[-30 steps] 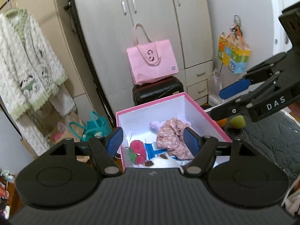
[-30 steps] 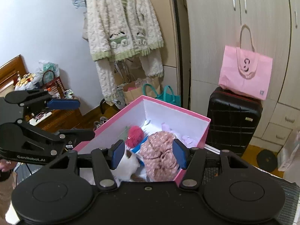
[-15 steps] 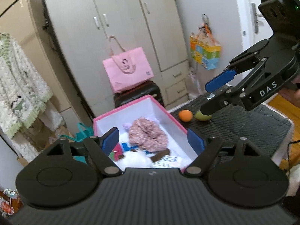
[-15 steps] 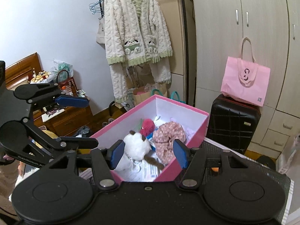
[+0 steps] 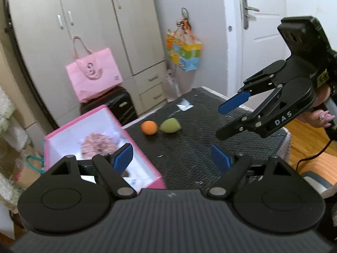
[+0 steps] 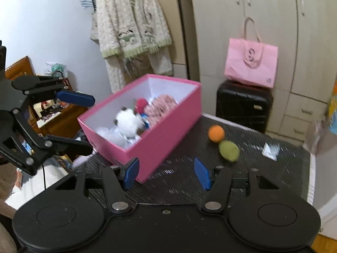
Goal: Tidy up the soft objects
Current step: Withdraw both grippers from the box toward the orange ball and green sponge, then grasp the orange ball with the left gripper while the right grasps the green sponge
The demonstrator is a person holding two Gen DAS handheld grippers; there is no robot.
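Note:
A pink box (image 6: 166, 135) stands on the black mat (image 6: 263, 168); it holds a white plush (image 6: 128, 121), a red pom (image 6: 141, 103) and a pink scrunchie (image 6: 161, 107). An orange ball (image 6: 216, 133) and a green soft egg (image 6: 229, 150) lie on the mat right of the box; they also show in the left wrist view as the ball (image 5: 149, 127) and the egg (image 5: 169, 125). My left gripper (image 5: 172, 160) is open and empty near the box's (image 5: 147, 168) right edge. My right gripper (image 6: 166, 171) is open and empty, short of the box's near corner.
A small white packet (image 6: 270, 150) lies at the mat's far right. A black suitcase (image 6: 244, 103) with a pink bag (image 6: 250, 65) stands behind the table. Wardrobes, a hanging cardigan (image 6: 130, 31) and a door (image 5: 263, 31) surround it.
Both grippers have pulled back from the box and swung right; the ball, egg and mat have come into view. Both stay open and empty.

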